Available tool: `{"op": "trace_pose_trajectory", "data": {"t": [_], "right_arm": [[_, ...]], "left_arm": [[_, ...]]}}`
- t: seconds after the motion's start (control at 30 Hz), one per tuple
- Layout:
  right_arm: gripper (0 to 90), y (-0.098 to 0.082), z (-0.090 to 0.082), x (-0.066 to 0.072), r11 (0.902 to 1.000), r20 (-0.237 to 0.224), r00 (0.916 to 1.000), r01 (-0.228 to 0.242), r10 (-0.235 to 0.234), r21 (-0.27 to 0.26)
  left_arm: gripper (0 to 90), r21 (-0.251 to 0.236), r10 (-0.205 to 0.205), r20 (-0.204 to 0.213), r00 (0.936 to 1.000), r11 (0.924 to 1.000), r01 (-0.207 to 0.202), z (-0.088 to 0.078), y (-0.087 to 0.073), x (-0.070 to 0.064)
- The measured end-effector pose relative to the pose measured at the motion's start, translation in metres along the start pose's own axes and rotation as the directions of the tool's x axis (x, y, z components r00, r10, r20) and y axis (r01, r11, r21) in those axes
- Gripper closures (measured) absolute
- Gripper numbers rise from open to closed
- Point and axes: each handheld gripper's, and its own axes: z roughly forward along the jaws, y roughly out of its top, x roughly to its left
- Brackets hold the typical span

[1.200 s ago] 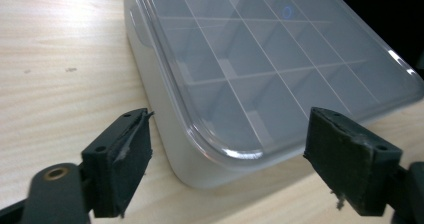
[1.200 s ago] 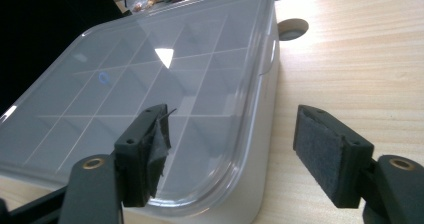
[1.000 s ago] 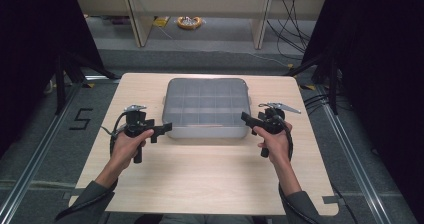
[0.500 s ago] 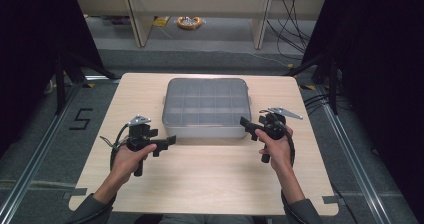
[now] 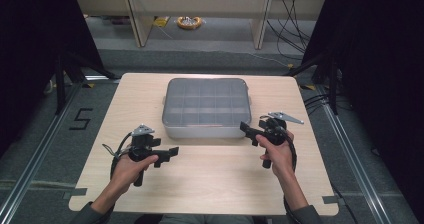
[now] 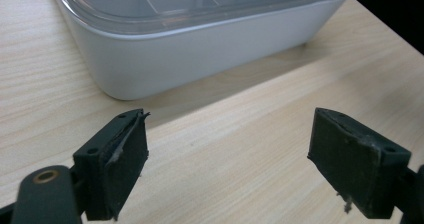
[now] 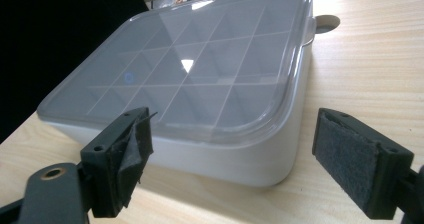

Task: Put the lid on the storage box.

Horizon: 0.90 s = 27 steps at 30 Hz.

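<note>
The lidded box (image 5: 206,109) sat mid-table; the right gripper (image 5: 248,130) hovered at its 4 o'clock, the left gripper (image 5: 172,153) at 7 — both released, grasping nothing, seemingly flanking it for a two-handed grab.

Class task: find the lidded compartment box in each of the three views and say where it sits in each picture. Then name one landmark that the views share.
High view: the compartment box lies mid-table, beyond both grippers.
Left gripper view: top of the picture, its near corner upper left, above the open jaws.
Right gripper view: centre and left, lid grid plain, beyond the open jaws.
Shared landmark: the pale wooden table.
</note>
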Motion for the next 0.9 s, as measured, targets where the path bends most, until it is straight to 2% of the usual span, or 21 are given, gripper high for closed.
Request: {"op": "trace_pose_trajectory", "data": {"t": [0.03, 0.07, 0.13, 0.2, 0.23, 0.27, 0.3, 0.33, 0.37, 0.4, 0.5, 0.53, 0.57, 0.6, 0.63, 0.67, 0.77, 0.8, 0.83, 0.87, 0.9], "right_arm": [[17.1, -0.001, -0.002, 0.000, 0.9997, 0.003, 0.9997, 0.025, -0.025, 0.001], [17.1, -0.002, -0.002, 0.000, 0.9992, 0.001, 0.9992, 0.040, -0.040, -0.003], [17.1, -0.003, -0.007, 0.004, 0.9995, 0.007, 0.9997, 0.024, -0.024, 0.019], [17.0, -0.006, -0.009, 0.004, 0.9987, -0.006, 0.9987, 0.050, -0.050, 0.005], [17.0, -0.007, -0.011, 0.005, 0.9987, -0.006, 0.9988, 0.048, -0.048, 0.013], [17.0, -0.010, -0.014, 0.010, 0.9995, -0.013, 0.9999, -0.002, 0.003, 0.032], [17.0, -0.011, -0.013, 0.006, 0.9987, -0.018, 0.9987, 0.049, -0.049, 0.013], [17.0, -0.013, -0.013, 0.006, 0.9988, -0.021, 0.9986, 0.048, -0.048, 0.013], [17.0, -0.016, -0.015, 0.010, 0.9992, -0.018, 0.9998, 0.010, -0.009, 0.039], [17.0, -0.017, -0.014, 0.007, 0.9983, -0.023, 0.9986, 0.049, -0.048, 0.032], [17.0, -0.024, -0.015, 0.008, 0.9965, -0.010, 0.9975, 0.071, -0.070, 0.045], [17.1, -0.026, -0.017, 0.013, 0.9984, -0.023, 0.9996, 0.014, -0.012, 0.055], [17.1, -0.027, -0.016, 0.010, 0.9970, -0.024, 0.9976, 0.066, -0.065, 0.040], [17.1, -0.028, -0.017, 0.010, 0.9960, -0.015, 0.9976, 0.069, -0.068, 0.058], [17.2, -0.031, -0.017, 0.010, 0.9960, -0.024, 0.9967, 0.079, -0.078, 0.043], [17.2, -0.032, -0.019, 0.011, 0.9952, -0.022, 0.9972, 0.073, -0.072, 0.065], [17.2, -0.039, -0.020, 0.013, 0.9940, -0.030, 0.9964, 0.082, -0.080, 0.072], [17.2, -0.041, -0.019, 0.013, 0.9933, -0.027, 0.9952, 0.096, -0.094, 0.066], [17.2, -0.042, -0.021, 0.015, 0.9924, -0.025, 0.9960, 0.088, -0.086, 0.086], [17.2, -0.045, -0.021, 0.015, 0.9933, -0.040, 0.9953, 0.091, -0.088, 0.071], [17.2, -0.047, -0.022, 0.016, 0.9921, -0.040, 0.9952, 0.093, -0.090, 0.085]], "left_arm": [[15.0, 0.014, 0.015, -0.004, 0.9999, 0.9998, -0.015, -0.001, -0.001, -0.001], [15.0, 0.008, 0.006, 0.002, 1.0000, 1.0000, -0.006, -0.001, -0.003, -0.002], [15.0, 0.013, 0.005, 0.009, 1.0000, 0.9999, -0.005, 0.000, -0.008, -0.004], [15.1, 0.032, 0.012, 0.021, 0.9997, 0.9994, -0.013, -0.001, -0.015, -0.006], [15.1, 0.049, 0.032, 0.029, 0.9991, 0.9982, -0.033, -0.003, -0.019, -0.005], [15.1, 0.033, 0.017, 0.024, 0.9995, 0.9993, -0.018, -0.003, -0.022, -0.008], [15.1, 0.035, 0.028, 0.018, 0.9994, 0.9990, -0.029, -0.005, -0.025, -0.008], [15.1, 0.045, 0.057, 0.006, 0.9983, 0.9973, -0.058, -0.007, -0.028, -0.009], [15.1, 0.043, 0.062, 0.008, 0.9980, 0.9971, -0.063, -0.008, -0.030, -0.009], [15.1, 0.034, 0.061, 0.001, 0.9982, 0.9976, -0.061, -0.009, -0.032, -0.010], [15.1, 0.037, 0.067, -0.006, 0.9977, 0.9970, -0.067, -0.013, -0.034, -0.008], [15.1, 0.029, 0.066, -0.007, 0.9978, 0.9974, -0.065, -0.014, -0.035, -0.009], [15.1, 0.021, 0.063, -0.011, 0.9979, 0.9978, -0.063, -0.014, -0.036, -0.010], [15.1, 0.024, 0.063, -0.015, 0.9979, 0.9978, -0.062, -0.014, -0.039, -0.010], [15.1, 0.049, 0.087, -0.005, 0.9962, 0.9950, -0.087, -0.016, -0.041, -0.008], [15.1, 0.045, 0.074, -0.005, 0.9972, 0.9962, -0.074, -0.015, -0.043, -0.009], [15.1, 0.078, 0.093, -0.004, 0.9957, 0.9926, -0.093, -0.015, -0.050, -0.009], [15.1, 0.074, 0.086, 0.003, 0.9963, 0.9935, -0.086, -0.014, -0.051, -0.010], [15.1, 0.082, 0.094, 0.007, 0.9955, 0.9921, -0.095, -0.015, -0.052, -0.009], [15.1, 0.068, 0.085, 0.005, 0.9964, 0.9941, -0.085, -0.015, -0.053, -0.010], [15.1, 0.090, 0.101, 0.011, 0.9948, 0.9907, -0.102, -0.018, -0.054, -0.010]]}}
